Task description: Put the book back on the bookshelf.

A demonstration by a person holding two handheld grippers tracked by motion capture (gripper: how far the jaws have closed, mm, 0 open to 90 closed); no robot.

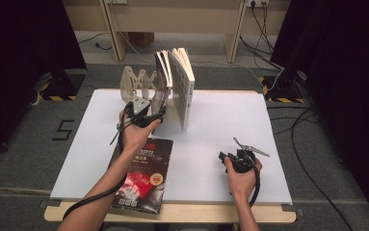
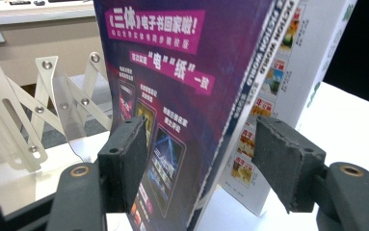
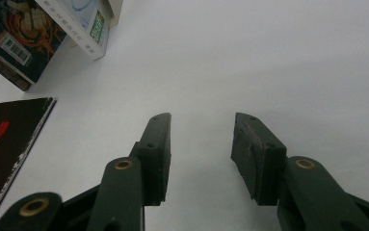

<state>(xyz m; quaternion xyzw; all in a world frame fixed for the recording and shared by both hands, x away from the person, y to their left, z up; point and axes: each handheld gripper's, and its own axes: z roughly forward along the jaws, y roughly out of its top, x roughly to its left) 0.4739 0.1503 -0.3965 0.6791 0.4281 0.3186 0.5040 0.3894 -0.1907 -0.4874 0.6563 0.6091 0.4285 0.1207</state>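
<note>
Several books stand upright at the back middle of the white table (image 1: 211, 144). The nearest, a thin purple-covered book (image 2: 182, 96) (image 1: 162, 89), sits between the jaws of my left gripper (image 2: 206, 163) (image 1: 152, 114). The left pad (image 2: 124, 163) lies against or just in front of its cover, while the right pad (image 2: 288, 163) stands apart from the spine, in front of a white book (image 2: 288, 72) (image 1: 184, 91). My right gripper (image 3: 199, 154) (image 1: 230, 155) rests low over bare table at the front right, open with nothing between its jaws.
A black magazine (image 1: 146, 178) (image 3: 4, 144) lies flat at the front left, under my left forearm. A pale folding lattice rack (image 1: 134, 82) (image 2: 28, 120) stands left of the books. The table's near edge (image 1: 172, 211) is wood. Cables lie on the floor to the right.
</note>
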